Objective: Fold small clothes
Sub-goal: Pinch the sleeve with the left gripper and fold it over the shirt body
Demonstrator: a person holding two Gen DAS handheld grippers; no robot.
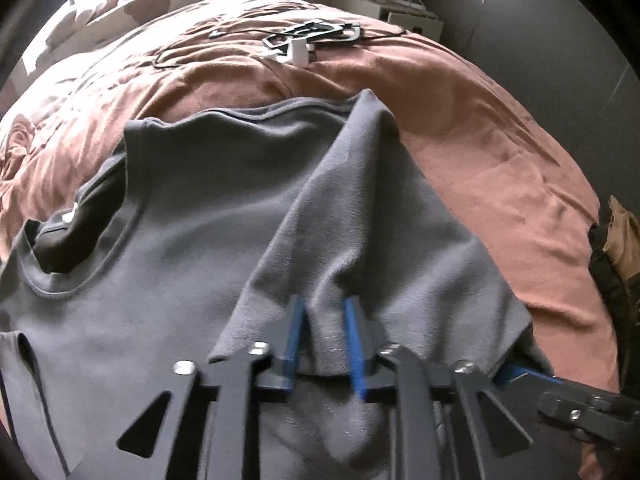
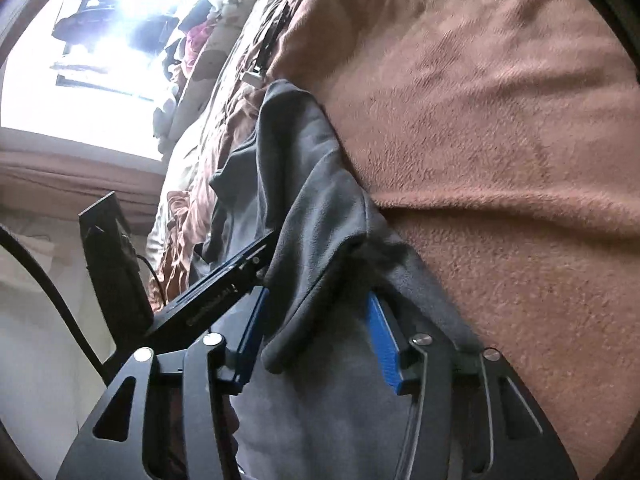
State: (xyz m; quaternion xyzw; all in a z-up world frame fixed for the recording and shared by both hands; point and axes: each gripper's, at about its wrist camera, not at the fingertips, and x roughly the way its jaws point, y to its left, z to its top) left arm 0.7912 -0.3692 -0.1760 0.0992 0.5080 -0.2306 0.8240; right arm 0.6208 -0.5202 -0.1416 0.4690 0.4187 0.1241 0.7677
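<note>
Blue-padded left gripper [image 1: 326, 340] pinches a raised fold of the grey fleece shirt [image 1: 192, 208] spread on the brown blanket [image 1: 500, 168], apparently to fold it, while the half-open right gripper [image 2: 316, 340] straddles its edge.

Bed [image 1: 480, 152] under my tools, rust-brown blanket; grey shirt [image 1: 192, 208] spread lower frame; black cable [image 1: 192, 52], flat black-white pieces [image 1: 316, 34] upper centre.

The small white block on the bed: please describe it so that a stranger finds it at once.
Start from the brown blanket that covers the bed. Beyond the grey garment, near the far edge, black cables lie. Among them stands the white block, the only bright white, boxy thing there.
</note>
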